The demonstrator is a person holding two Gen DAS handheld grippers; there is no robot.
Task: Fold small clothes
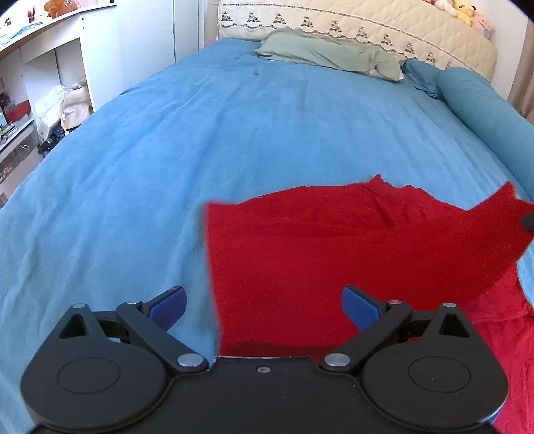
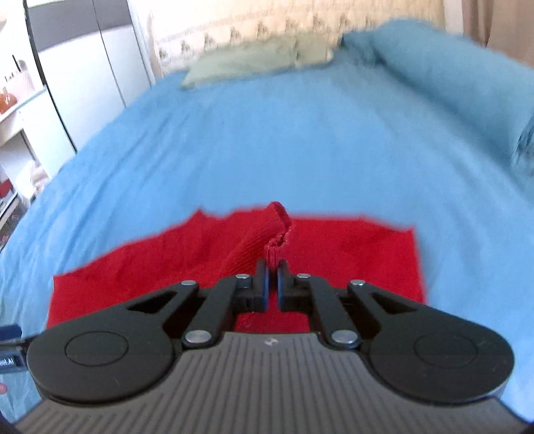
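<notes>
A small red garment [image 1: 317, 240] lies on the blue bedspread [image 1: 167, 150]. My left gripper [image 1: 263, 307] is open and empty, its blue pads [image 1: 168, 305] spread wide just above the garment's near left edge. In the left wrist view the garment's right part is lifted off the bed. My right gripper [image 2: 273, 283] is shut on a ribbed edge of the red garment [image 2: 273, 233] and holds it up above the rest of the cloth [image 2: 350, 260], which lies flat on the bedspread [image 2: 267, 133].
A green pillow [image 1: 327, 50] and a blue bolster [image 1: 484, 106] lie near the quilted headboard [image 1: 383, 23]. White shelves [image 1: 43, 66] with clutter stand left of the bed. A white wardrobe [image 2: 83, 76] stands at the left.
</notes>
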